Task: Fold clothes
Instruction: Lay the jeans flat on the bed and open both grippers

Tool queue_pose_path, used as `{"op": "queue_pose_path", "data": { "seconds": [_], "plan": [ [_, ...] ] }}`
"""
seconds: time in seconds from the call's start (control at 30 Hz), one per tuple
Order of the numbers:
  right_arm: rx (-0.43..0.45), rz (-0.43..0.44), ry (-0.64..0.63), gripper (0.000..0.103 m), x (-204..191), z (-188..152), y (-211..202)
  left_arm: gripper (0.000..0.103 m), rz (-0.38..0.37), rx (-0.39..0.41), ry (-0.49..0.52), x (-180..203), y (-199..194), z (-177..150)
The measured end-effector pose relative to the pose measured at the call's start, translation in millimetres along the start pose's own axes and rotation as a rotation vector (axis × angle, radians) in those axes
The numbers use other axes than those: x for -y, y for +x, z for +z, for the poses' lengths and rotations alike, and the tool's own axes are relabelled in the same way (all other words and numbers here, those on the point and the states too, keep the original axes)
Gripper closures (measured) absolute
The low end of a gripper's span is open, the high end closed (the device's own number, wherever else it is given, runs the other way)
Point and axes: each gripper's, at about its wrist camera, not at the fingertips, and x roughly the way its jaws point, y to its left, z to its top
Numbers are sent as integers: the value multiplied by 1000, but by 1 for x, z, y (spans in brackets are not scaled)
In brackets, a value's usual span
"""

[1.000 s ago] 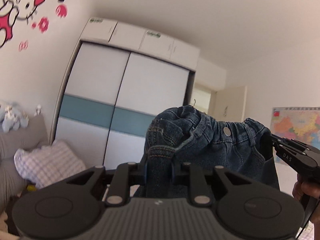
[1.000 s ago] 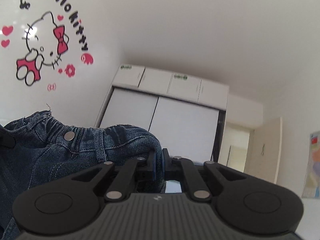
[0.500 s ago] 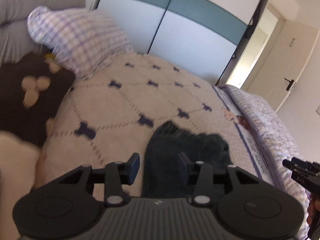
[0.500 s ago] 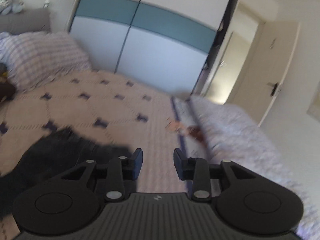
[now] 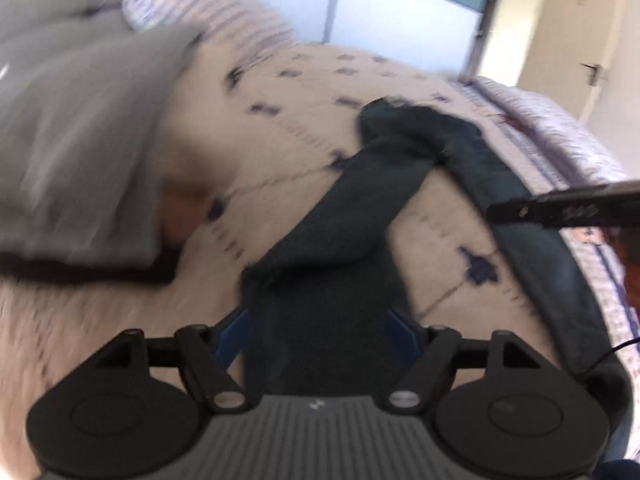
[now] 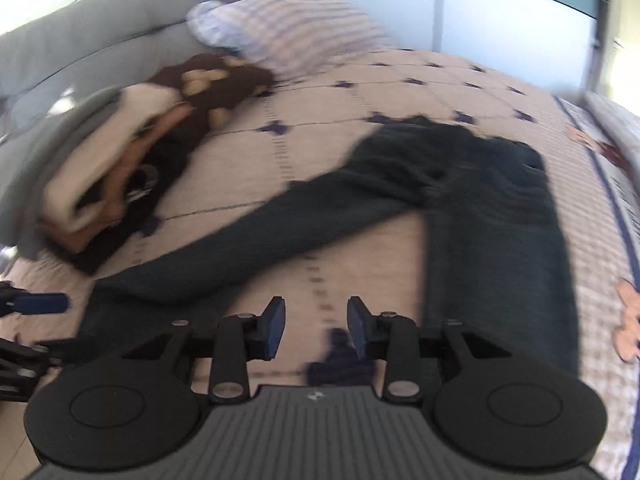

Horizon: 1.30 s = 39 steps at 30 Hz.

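Note:
Dark blue jeans lie spread on the beige quilted bed, legs apart in a V; they also show in the left wrist view. My left gripper is open, its blue pads on either side of one trouser leg that runs between them. My right gripper is open and empty, low over the quilt between the two legs. The right gripper shows at the right edge of the left wrist view, over the other leg. The left gripper's fingers show at the left edge of the right wrist view.
A pile of grey, cream and brown clothes lies at the left of the bed. A checked pillow and a grey headboard are behind. A lilac sheet borders the quilt at right. A wardrobe and a door stand beyond.
The jeans were held up by both grippers; both let go and the jeans now lie flat on the bed. Both grippers have dropped low over the trouser legs, open.

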Motion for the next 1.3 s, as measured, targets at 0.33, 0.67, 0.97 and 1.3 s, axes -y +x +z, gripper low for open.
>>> {"op": "queue_pose_path", "data": {
  "seconds": [0.33,0.67,0.97,1.3],
  "plan": [
    [-83,83,-107,66,-106,19,59,40,71,77,57,-16,23,-40],
    [86,28,163,86,-13,18,7,93,240,609,869,87,-66,-24],
    [84,-170,542,83,100,-63,-46,80,-119,446,1263,111,-76,-79],
    [-13,14,339,74,61,-59,-21,66,-307,340,898,65,-99,-62]
  ]
}}
